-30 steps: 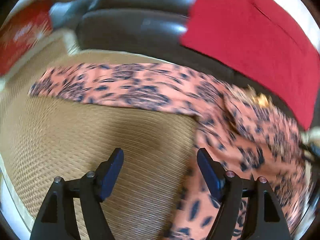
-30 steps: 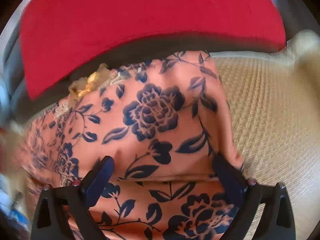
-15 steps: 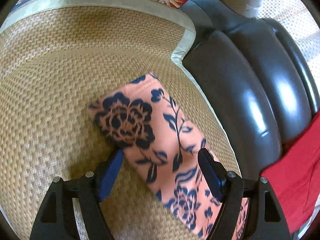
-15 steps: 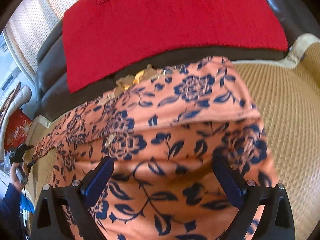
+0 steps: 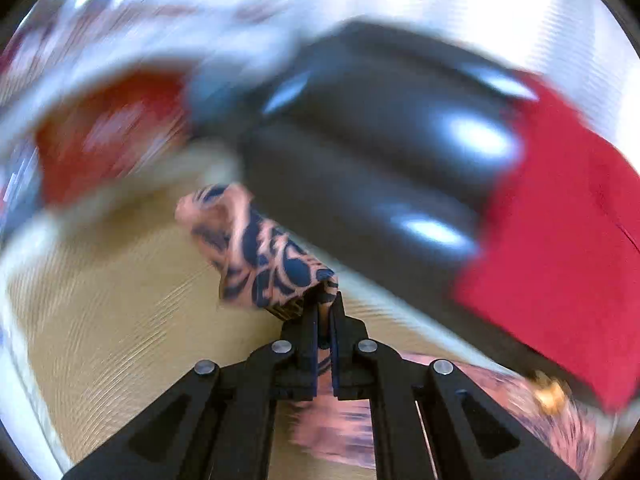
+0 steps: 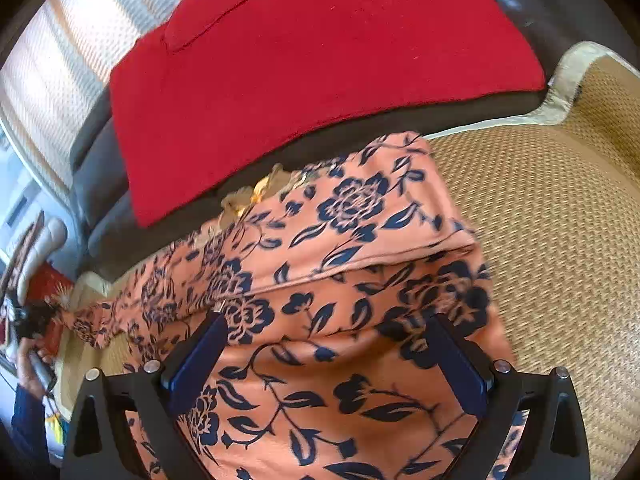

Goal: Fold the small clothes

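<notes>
A salmon-pink garment with dark blue flowers [image 6: 360, 264] lies on a woven straw mat [image 6: 552, 240], one side folded over the body. My right gripper [image 6: 328, 352] is open and hovers just over the near part of the cloth. In the blurred left wrist view my left gripper [image 5: 326, 308] is shut on one end of the garment, its sleeve [image 5: 260, 252], which is lifted off the mat [image 5: 120, 320] and hangs from the fingers. More of the garment [image 5: 520, 396] shows low at the right.
A red cloth [image 6: 320, 64] is draped over the dark leather sofa back [image 6: 104, 160] behind the mat; both show in the left wrist view, cloth [image 5: 560, 232] and sofa [image 5: 380, 152]. A red box [image 5: 104, 132] sits at the far left. Curtains [image 6: 60, 48] hang behind.
My left gripper has closed on the end of the garment and lifted it, swinging fast. My right gripper stays open over the cloth and has drawn back slightly.
</notes>
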A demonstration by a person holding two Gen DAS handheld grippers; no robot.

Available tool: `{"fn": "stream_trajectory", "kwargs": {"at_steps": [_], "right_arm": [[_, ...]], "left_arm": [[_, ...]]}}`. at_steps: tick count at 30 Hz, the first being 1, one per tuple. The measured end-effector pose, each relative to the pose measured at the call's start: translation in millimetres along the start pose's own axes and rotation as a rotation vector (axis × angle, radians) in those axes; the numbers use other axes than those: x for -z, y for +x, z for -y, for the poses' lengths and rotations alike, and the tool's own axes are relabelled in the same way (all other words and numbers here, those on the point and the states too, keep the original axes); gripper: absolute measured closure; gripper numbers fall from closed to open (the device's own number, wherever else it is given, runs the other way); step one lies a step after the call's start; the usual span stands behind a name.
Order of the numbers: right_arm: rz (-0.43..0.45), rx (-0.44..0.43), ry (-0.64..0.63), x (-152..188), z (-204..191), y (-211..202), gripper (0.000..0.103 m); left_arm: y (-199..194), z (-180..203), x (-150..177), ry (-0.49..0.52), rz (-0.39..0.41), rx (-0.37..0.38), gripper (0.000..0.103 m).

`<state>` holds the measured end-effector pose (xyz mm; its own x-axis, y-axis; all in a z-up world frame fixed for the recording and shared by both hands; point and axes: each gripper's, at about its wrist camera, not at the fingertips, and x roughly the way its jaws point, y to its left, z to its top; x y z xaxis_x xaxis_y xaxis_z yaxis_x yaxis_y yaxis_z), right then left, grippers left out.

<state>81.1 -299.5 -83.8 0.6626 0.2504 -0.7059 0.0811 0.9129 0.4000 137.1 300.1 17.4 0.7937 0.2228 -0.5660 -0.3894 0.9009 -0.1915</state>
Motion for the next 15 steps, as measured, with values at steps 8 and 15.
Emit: {"fn": "stream_trajectory", "kwargs": {"at_steps": [8, 15], "right_arm": [[0.059, -0.066, 0.151, -7, 32, -24, 0.002], [0.006, -0.130, 0.159, -21, 35, -24, 0.002]], "left_arm": [[-55, 260, 79, 0.361, -0.062, 0.461, 0.095], [10, 263, 162, 0.481, -0.398, 0.389, 0.044]]}}
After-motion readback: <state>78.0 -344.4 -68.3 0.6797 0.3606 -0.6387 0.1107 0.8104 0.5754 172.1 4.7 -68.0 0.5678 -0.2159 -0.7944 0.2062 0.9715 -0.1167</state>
